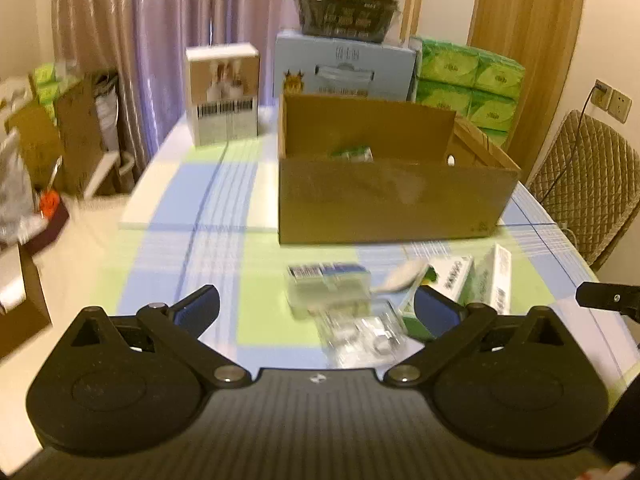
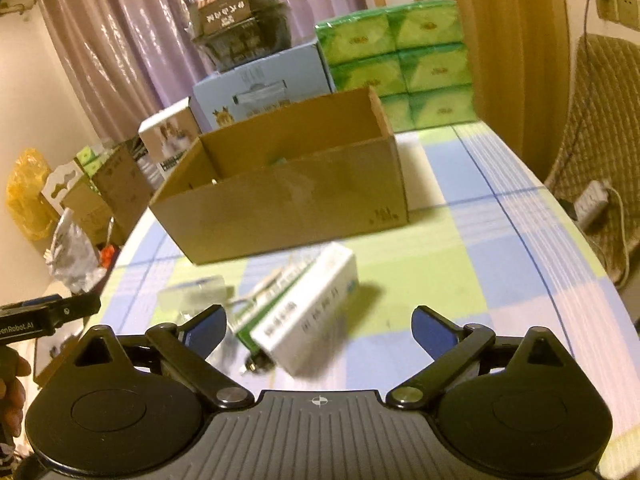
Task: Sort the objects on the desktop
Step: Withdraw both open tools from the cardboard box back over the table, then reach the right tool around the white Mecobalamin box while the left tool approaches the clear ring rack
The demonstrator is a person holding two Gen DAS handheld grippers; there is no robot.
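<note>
my left claw is wide open and holds nothing, and it hangs over a small pile of things on the checked cloth. right in front of it lies a clear case with a blue label, and just below that a clear bag with small metal bits inside (too blurry to say what they are). to the right lie a white spoon-like thing and two green and white boxes. my right claw is wide open too, and empty. a white box lies tilted on the cloth between its fingers, nearer the left one, on top of a green one. behind the pile stands the brown box, open at the top, with something green down inside it. packs of green tissue are stacked behind that box.
</note>
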